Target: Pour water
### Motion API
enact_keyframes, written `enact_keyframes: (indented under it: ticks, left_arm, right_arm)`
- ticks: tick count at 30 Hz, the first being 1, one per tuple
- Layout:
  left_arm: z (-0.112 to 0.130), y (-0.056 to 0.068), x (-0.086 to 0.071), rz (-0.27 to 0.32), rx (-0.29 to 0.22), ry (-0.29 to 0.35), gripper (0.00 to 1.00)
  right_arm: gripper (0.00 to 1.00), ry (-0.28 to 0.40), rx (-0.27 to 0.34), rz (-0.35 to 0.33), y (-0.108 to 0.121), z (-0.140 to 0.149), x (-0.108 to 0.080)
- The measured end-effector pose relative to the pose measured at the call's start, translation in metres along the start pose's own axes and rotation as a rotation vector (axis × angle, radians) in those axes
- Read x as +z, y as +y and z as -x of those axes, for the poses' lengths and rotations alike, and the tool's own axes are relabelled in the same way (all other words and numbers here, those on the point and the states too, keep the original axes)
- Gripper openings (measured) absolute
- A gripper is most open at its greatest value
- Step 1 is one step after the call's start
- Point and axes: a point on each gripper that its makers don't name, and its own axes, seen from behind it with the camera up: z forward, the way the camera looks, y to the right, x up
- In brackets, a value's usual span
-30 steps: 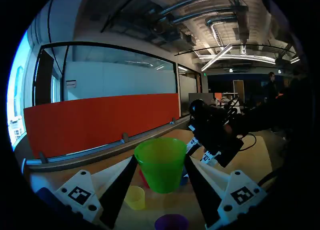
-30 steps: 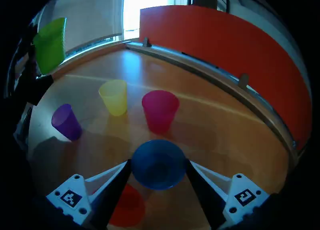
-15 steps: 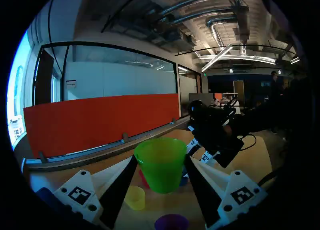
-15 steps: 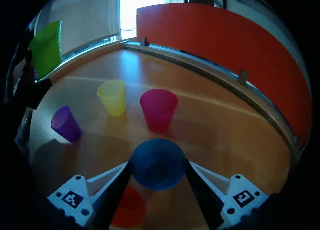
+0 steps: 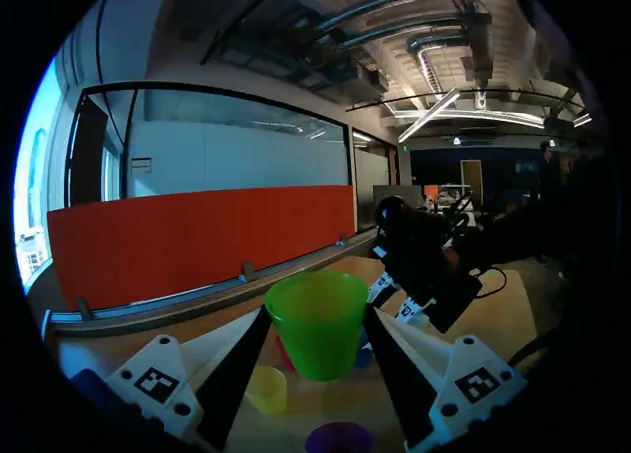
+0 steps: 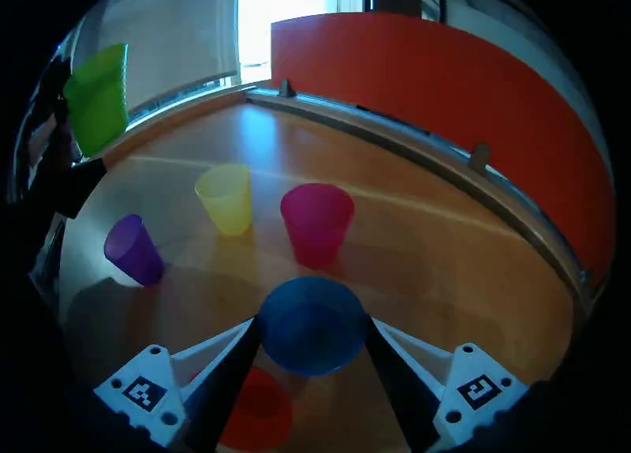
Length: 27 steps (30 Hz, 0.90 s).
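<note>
Little has shifted in the left gripper view: the left gripper [image 5: 315,335] stays clamped, both fingers pressing the translucent green plastic cup [image 5: 317,323], held upright above the wooden table [image 5: 505,311]. A small yellow plastic cup [image 5: 266,388] stands near left below it.

In the right gripper view the standing cups sit slightly lower than before. The right gripper [image 6: 312,324] is clamped on the blue plastic cup [image 6: 312,331]. A magenta plastic cup [image 6: 317,222] stands just beyond, and a purple plastic cup [image 6: 134,249] farther left.

The wooden table [image 6: 442,240] bears a yellow cup [image 6: 225,198], magenta cup [image 6: 317,222], purple cup [image 6: 134,249]; seemingly a red cup [image 6: 260,413] too.
</note>
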Motion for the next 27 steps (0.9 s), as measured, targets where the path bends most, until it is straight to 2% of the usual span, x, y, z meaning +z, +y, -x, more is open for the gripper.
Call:
enact_keyframes:
  ticks: [15,27]
  left_arm:
    - [-0.005,0.001,-0.002,-0.006,0.002,0.007,0.85]
    - [-0.010,0.002,-0.001,-0.007,0.005,0.016,0.85]
  right_arm:
    - [0.92,0.080,0.008,-0.003,-0.005,-0.018,-0.006]
    - [0.92,0.192,0.039,0.012,-0.002,-0.039,-0.018]
